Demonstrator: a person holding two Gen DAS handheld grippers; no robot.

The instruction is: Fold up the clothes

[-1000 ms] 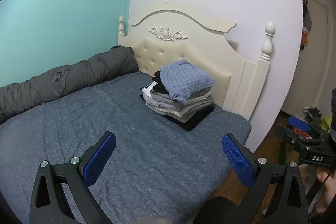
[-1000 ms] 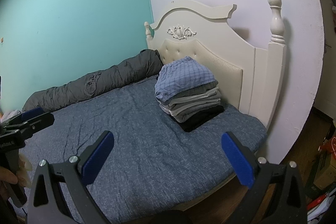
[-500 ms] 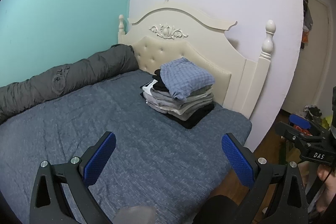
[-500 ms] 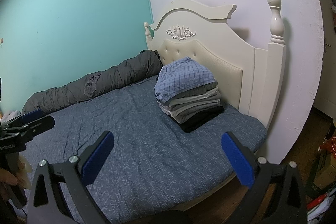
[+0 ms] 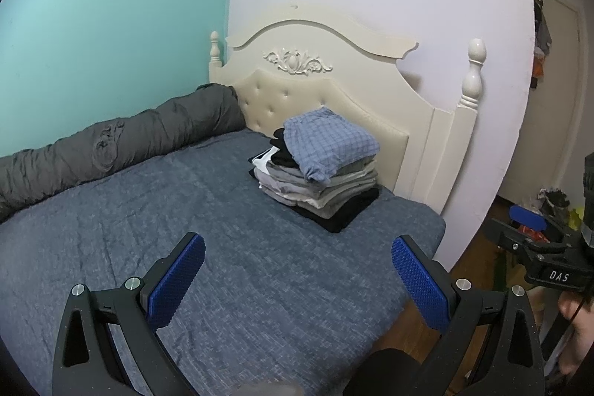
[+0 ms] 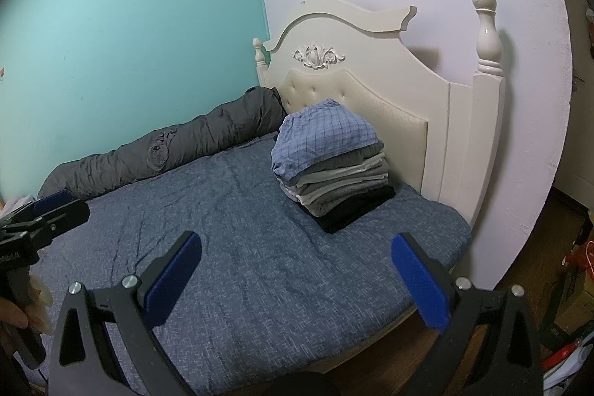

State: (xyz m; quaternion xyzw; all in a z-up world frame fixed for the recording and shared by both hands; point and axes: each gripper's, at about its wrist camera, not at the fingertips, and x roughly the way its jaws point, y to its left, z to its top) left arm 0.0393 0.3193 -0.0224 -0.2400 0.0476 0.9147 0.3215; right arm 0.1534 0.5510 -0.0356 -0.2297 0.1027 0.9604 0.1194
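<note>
Soft blue checked cloth tops the stack of folded clothes [image 5: 321, 169] at one o'clock on the bed [image 5: 185, 210]; light and floppy, best pinched by an edge. Left gripper [image 5: 297, 266] and right gripper [image 6: 297, 266] gape wide, empty.

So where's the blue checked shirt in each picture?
Left wrist: the blue checked shirt tops the pile, right of centre, below the headboard.
Right wrist: it tops the pile, just right of centre.
Shared landmark: the carved flower on the headboard, up and left of it.
</note>
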